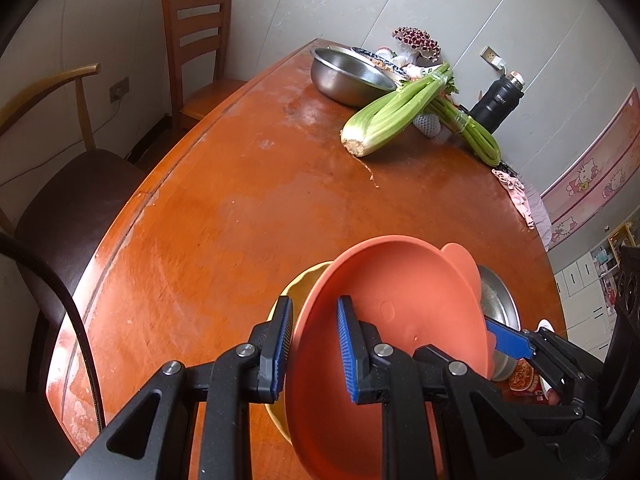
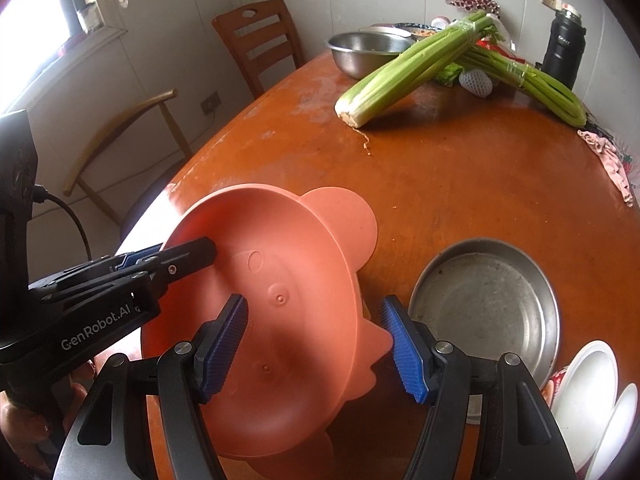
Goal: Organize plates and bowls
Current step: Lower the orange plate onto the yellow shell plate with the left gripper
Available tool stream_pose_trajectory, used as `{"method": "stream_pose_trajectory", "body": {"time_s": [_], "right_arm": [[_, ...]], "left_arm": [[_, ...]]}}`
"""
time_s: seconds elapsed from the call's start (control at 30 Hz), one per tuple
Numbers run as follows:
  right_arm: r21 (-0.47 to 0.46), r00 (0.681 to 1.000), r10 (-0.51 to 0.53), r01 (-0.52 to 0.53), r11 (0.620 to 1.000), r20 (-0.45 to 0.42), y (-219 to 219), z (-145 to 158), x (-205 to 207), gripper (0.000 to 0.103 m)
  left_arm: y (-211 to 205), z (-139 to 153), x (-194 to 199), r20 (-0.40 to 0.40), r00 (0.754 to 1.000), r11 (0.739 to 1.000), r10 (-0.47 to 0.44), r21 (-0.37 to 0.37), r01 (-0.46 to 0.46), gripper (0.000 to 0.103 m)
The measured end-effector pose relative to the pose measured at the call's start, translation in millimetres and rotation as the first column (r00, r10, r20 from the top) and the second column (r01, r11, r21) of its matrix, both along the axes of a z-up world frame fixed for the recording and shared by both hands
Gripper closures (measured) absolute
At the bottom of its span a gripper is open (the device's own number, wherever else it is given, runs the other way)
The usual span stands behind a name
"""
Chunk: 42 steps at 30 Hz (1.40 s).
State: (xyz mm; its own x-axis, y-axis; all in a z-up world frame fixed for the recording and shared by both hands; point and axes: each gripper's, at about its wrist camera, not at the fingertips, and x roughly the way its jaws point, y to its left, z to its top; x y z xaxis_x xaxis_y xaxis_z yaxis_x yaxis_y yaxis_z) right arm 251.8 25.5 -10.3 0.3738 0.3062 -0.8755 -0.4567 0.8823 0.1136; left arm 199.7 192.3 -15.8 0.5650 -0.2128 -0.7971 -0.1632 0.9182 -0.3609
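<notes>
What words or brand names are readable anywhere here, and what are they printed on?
"GenRobot.AI": white lettering on the black body of the left gripper, seen from the right wrist view.
White lettering on the black flask: too blurred to read.
Printing on the red food packet by the metal plate: too small to read.
Cartoon border on the wall: pictures only, no legible words.

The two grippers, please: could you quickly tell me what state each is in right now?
Left gripper: shut on the rim of the orange bowl.
Right gripper: jaws around the bowl's other edge; whether the pads press it cannot be told.
</notes>
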Motion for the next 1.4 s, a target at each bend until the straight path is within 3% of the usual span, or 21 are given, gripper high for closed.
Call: {"method": "stream_pose_trajectory", "body": {"time_s": [0.63,1.27,1.4], "right_arm": [[-0.044,1.0,-0.001,0.001,0.999,0.005,10.8,-14.8,5.1,0.032],[-0.017,1.0,-0.001,0.001,1.0,0.002,7.7,-9.4,3.4,0.032],[-0.013,1.0,-0.001,0.001,1.0,-0.01,6.4,-9.4,2.6,0.032]], "left_arm": [[2.0,-5.9,-5.0,-0.012,1.0,1.0,0.008,0.001,-0.008,0.081],[4.0,-3.9,-12.7,-0.005,1.0,1.0,0.007,0.016,-0.007,0.08],[2.0,-2.8,-17.3,-0.007,1.0,1.0,0.008,0.026,-0.008,0.073]]}}
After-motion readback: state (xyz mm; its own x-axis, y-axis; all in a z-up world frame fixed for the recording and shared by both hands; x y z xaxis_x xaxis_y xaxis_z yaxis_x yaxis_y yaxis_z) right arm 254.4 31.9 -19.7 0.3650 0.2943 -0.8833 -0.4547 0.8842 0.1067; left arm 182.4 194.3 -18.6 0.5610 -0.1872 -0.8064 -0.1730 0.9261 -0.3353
